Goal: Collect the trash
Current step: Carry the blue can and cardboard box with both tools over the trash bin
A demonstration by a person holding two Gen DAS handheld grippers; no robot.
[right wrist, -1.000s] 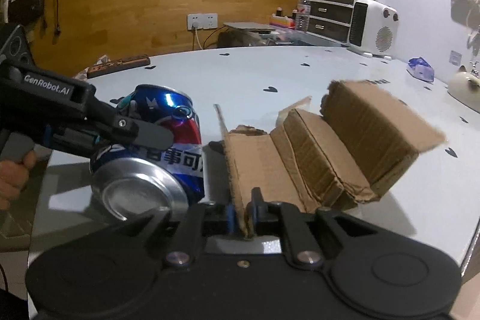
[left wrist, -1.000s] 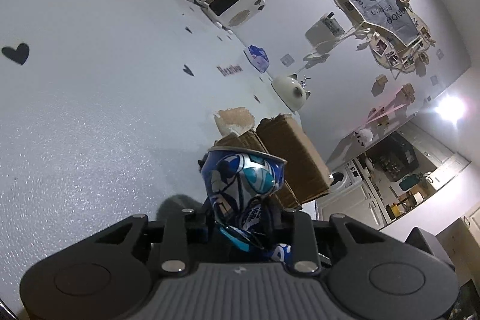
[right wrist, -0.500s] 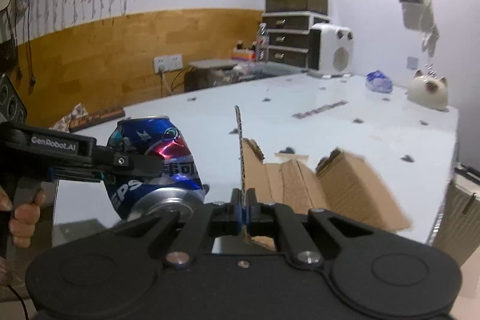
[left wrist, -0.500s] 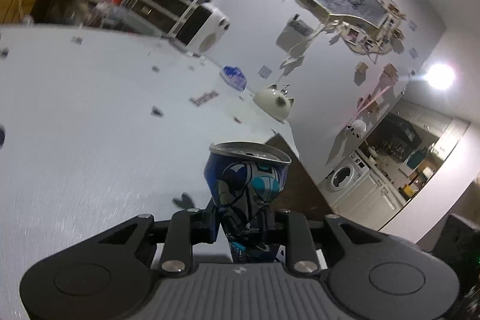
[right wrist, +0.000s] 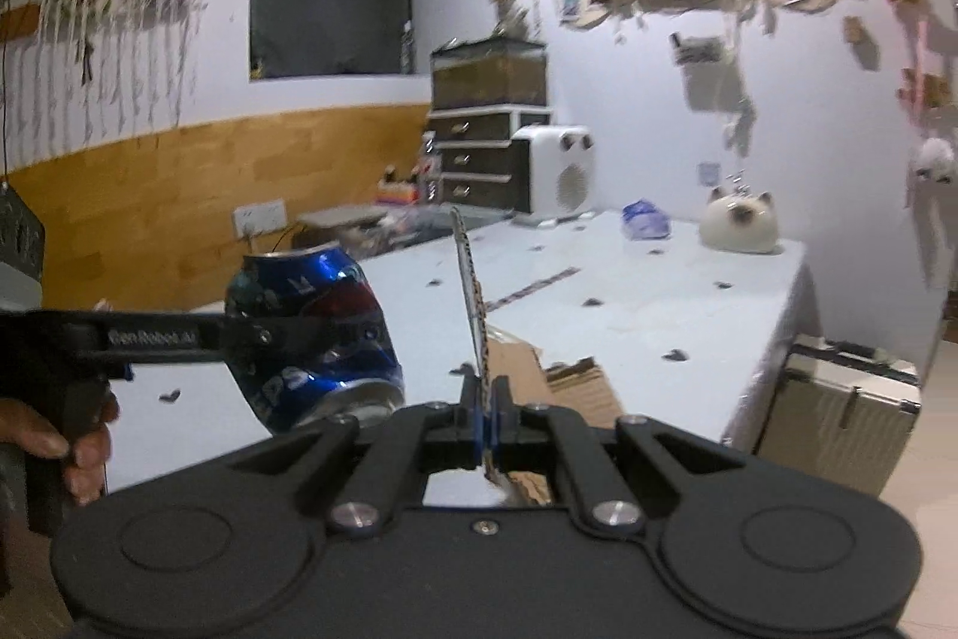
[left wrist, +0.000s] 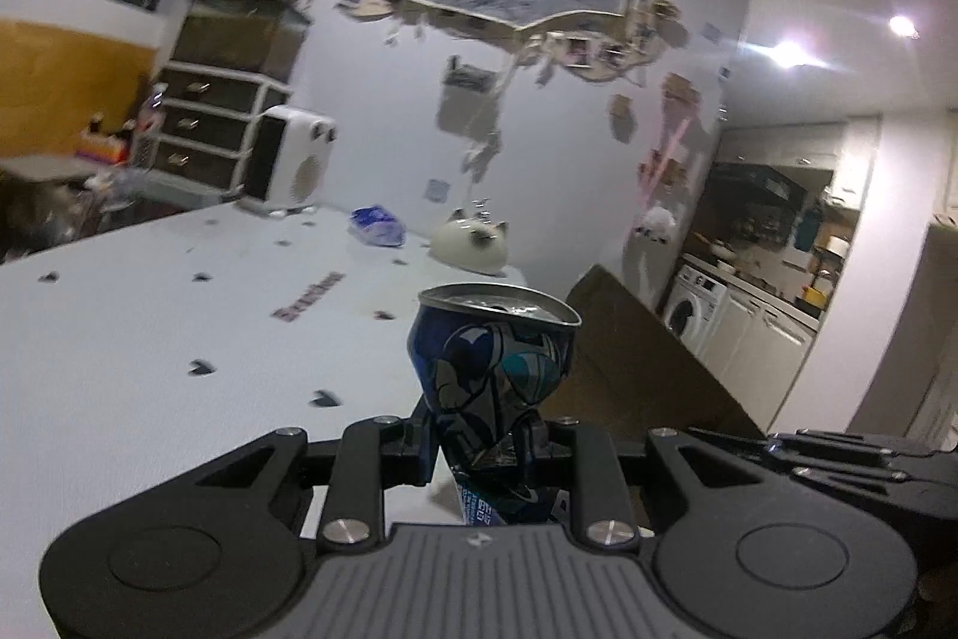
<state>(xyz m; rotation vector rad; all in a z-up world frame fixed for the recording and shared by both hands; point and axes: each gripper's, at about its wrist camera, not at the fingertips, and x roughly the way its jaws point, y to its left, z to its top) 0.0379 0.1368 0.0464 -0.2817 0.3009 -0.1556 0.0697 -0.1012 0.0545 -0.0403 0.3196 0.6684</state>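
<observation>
Left wrist view shows the left gripper (left wrist: 482, 444) clamped on the dented can (left wrist: 494, 357), now lifted clear above the table (left wrist: 149, 315) it lay on a second ago. Right gripper (right wrist: 486, 408) pinches the cardboard (right wrist: 473, 303), likewise raised off the table. Both pieces seem ready to carry to a bin.

A white worktop (right wrist: 658, 291) with dark heart marks carries a cat-shaped ornament (right wrist: 739, 223) beside a blue bag (right wrist: 645, 220). A white heater (right wrist: 560, 175) stands at its far edge. A suitcase (right wrist: 838, 411) stands on the floor.
</observation>
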